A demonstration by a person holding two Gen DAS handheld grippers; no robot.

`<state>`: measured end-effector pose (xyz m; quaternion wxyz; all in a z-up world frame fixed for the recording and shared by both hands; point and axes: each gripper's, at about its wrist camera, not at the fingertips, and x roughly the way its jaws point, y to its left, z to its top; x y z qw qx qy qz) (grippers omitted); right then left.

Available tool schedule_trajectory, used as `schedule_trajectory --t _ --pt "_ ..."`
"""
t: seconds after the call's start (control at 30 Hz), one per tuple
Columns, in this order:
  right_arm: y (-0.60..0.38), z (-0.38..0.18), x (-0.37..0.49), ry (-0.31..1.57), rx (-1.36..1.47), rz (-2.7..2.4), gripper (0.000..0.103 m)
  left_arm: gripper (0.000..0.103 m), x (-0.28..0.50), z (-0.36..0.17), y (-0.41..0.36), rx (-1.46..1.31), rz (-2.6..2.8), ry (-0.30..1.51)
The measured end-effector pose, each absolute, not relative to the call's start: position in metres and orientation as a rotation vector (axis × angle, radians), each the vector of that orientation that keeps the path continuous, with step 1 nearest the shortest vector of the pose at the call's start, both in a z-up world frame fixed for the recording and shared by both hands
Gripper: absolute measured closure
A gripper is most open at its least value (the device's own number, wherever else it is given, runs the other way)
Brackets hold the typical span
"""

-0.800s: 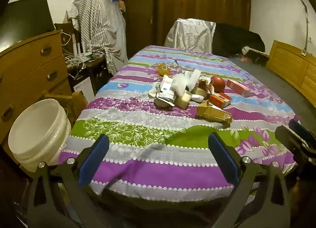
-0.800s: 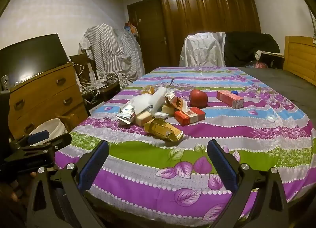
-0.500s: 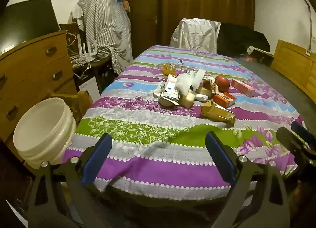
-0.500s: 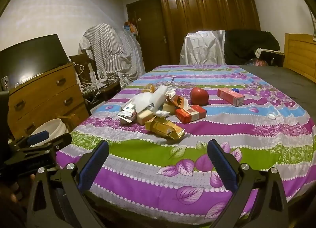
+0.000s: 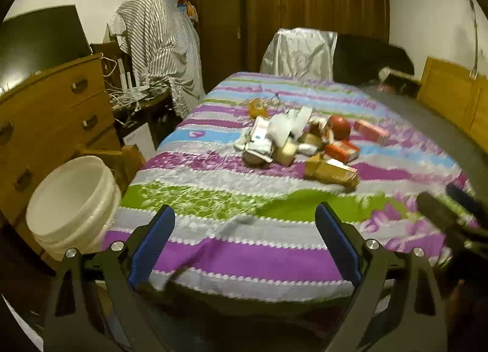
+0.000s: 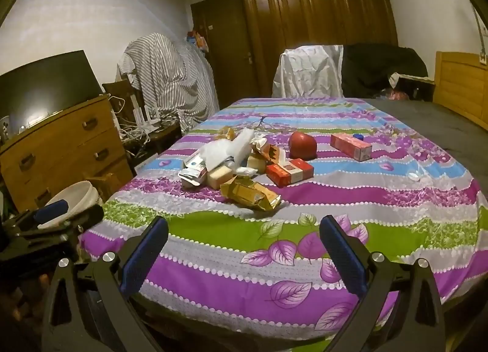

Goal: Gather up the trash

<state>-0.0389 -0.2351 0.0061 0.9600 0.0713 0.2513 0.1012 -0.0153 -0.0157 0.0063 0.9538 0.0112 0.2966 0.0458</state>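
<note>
A pile of trash (image 5: 283, 141) lies mid-bed on the striped bedspread (image 5: 231, 248): white wrappers, a gold carton (image 5: 331, 172), a red-and-white box (image 5: 341, 150), a red ball (image 5: 338, 126), a pink box (image 5: 370, 130). It also shows in the right wrist view (image 6: 235, 162), with the gold carton (image 6: 250, 194) nearest. A white bucket (image 5: 73, 205) stands left of the bed. My left gripper (image 5: 245, 242) is open and empty over the bed's near edge. My right gripper (image 6: 244, 248) is open and empty, also at the near edge.
A wooden dresser (image 5: 45, 114) with a TV stands behind the bucket. A chair draped with striped cloth (image 5: 158, 46) and a tangle of cables sit further back. A wardrobe (image 5: 314, 13) and a covered chair (image 5: 299, 52) stand beyond the bed.
Both grippers have drifted slightly forward and up toward the bed; the left view has turned a little left, bringing the bucket further in. Both stay open.
</note>
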Motion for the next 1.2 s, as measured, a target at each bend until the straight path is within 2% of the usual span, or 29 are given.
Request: schedule_trajectory --t 0.23,0.47,0.67,1.2 --pt "-0.240 0.018 -0.042 0.527 0.192 0.186 0.004 0.013 -0.025 0.025 -0.017 0.075 0.140 0.538" --pt "-0.234 0.071 -0.062 0.414 0.121 0.150 0.004 0.006 -0.044 0.096 -0.024 0.093 0.156 0.366" --pt "-0.234 0.104 -0.081 0.345 0.091 0.148 0.004 0.006 -0.066 0.132 -0.028 0.090 0.158 0.255" --pt "-0.231 0.123 -0.092 0.327 0.077 0.128 0.004 0.006 -0.079 0.142 -0.025 0.073 0.185 0.205"
